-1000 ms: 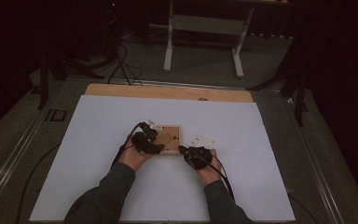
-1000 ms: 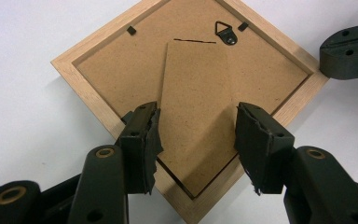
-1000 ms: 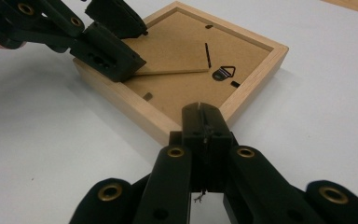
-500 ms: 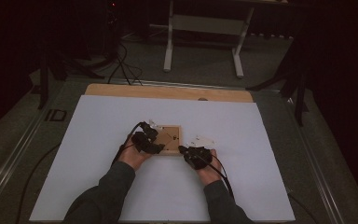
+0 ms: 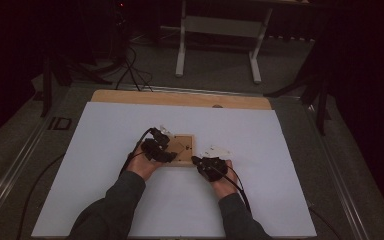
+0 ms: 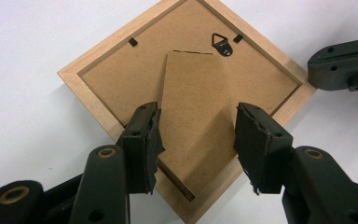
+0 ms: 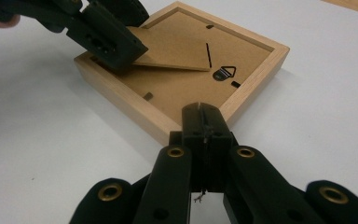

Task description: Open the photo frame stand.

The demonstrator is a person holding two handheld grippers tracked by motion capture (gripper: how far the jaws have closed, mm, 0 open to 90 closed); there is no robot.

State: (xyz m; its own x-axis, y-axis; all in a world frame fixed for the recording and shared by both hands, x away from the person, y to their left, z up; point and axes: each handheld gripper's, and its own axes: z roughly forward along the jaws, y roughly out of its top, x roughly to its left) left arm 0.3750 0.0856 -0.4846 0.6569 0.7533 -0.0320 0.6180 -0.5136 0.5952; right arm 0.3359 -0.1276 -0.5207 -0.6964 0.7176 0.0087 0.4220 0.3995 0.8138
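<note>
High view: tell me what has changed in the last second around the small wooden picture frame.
Nothing visibly changed. The small wooden picture frame lies back-up on the white table sheet in the same spot, the left gripper stays over its near-left edge, jaws apart beside the brown fibreboard stand flap, and the right gripper stays at the frame's corner with jaws together.

Overhead plus two close tool views

We read this as a lab or recording studio: dark room, grey carpet floor (image 5: 220, 70), white sheet over a wooden tabletop (image 5: 130, 96) ahead of the jaws, metal rails (image 5: 10, 165) alongside, cables (image 5: 130, 70) and a white stand (image 5: 217, 30) beyond.
</note>
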